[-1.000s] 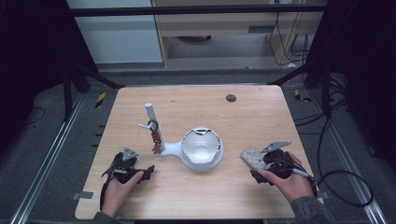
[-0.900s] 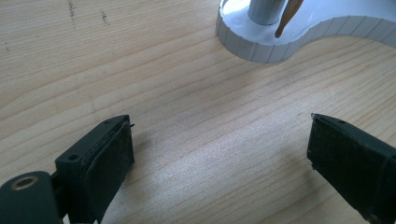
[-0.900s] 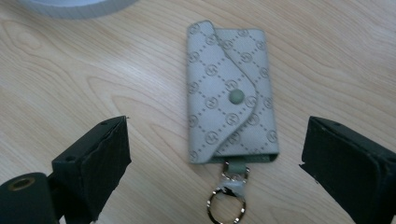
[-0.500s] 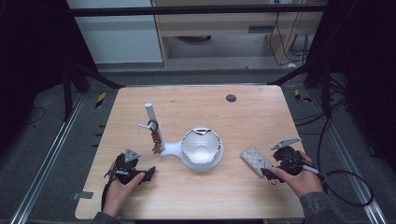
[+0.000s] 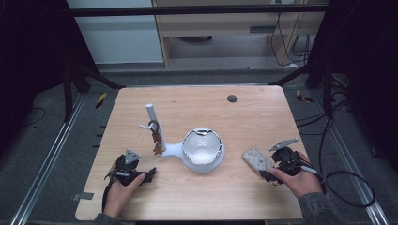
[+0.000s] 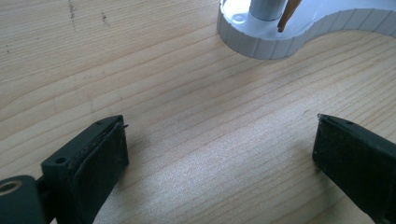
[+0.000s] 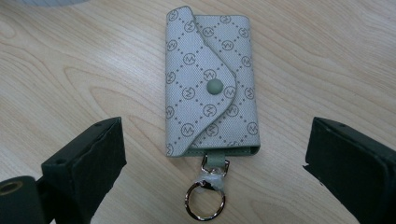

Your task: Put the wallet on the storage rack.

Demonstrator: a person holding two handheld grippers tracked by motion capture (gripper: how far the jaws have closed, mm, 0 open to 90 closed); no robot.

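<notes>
A grey patterned key pouch (image 5: 256,159) with a snap flap and a metal ring lies flat on the wooden table (image 5: 253,117) at the right. My right gripper (image 5: 267,171) sits just right of it. Its jaws have just been opening and stand open. The pouch (image 7: 211,84) lies ahead of the right gripper (image 7: 212,156), with the ring nearest and untouched by the pads. My left gripper (image 5: 150,174) rests at the front left. Its jaws have also been opening and are open over bare wood. The left gripper (image 6: 219,154) faces the base of a white stand (image 6: 261,37).
The white stand (image 5: 174,150) sits mid-table, with a round dish (image 5: 202,146) and an upright post (image 5: 152,117) on which keys (image 5: 156,140) hang. A dark round spot (image 5: 232,98) marks the far table top. A cable (image 5: 347,187) loops off the right edge.
My right gripper let go of the key pouch and drew back to the right, jaws wider. The pouch now lies flat on the table. The left hand kept still.
</notes>
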